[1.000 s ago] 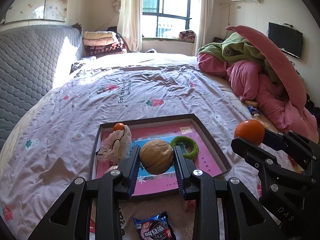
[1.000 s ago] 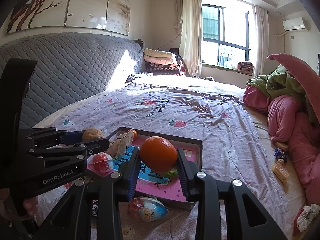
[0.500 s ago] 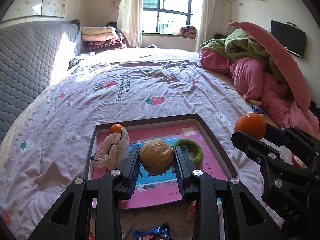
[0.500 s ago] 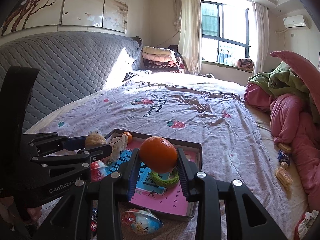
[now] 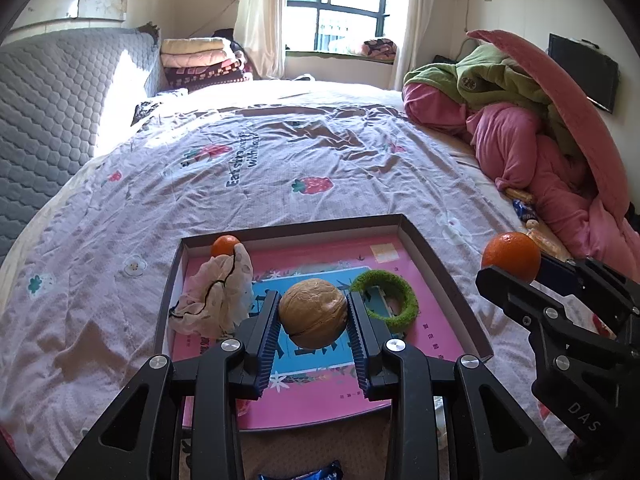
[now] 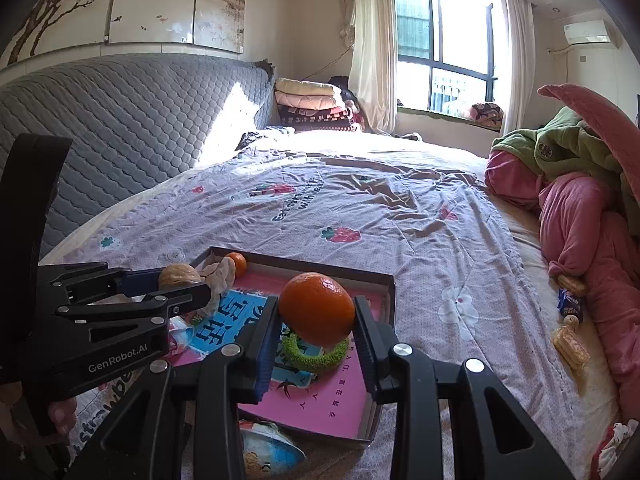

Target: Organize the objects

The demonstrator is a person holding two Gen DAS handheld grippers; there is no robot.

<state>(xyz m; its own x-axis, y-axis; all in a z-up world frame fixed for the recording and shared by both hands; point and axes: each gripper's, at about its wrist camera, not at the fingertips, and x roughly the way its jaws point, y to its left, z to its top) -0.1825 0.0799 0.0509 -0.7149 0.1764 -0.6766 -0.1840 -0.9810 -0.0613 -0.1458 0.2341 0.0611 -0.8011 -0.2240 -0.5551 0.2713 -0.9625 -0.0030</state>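
Hovering over the shallow tray (image 5: pixel 436 256) low in frame, both tongs are loaded: the left gripper (image 5: pixel 313 320) is clamped on a walnut (image 5: pixel 312 312), the right gripper (image 6: pixel 316 316) on an orange (image 6: pixel 316 308). Loads of bare bedsheet (image 5: pixel 280 160) past the tray's far rim; a green ring (image 5: pixel 404 300) sits just right of the walnut.

Sunlit bedroom (image 6: pixel 400 208), curtained window (image 6: pixel 444 60)

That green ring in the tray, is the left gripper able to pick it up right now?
Probably not yet. The left gripper is shut on a walnut, so its jaws are full. The green ring lies uncovered in the tray, just beside it, once the walnut is set down.
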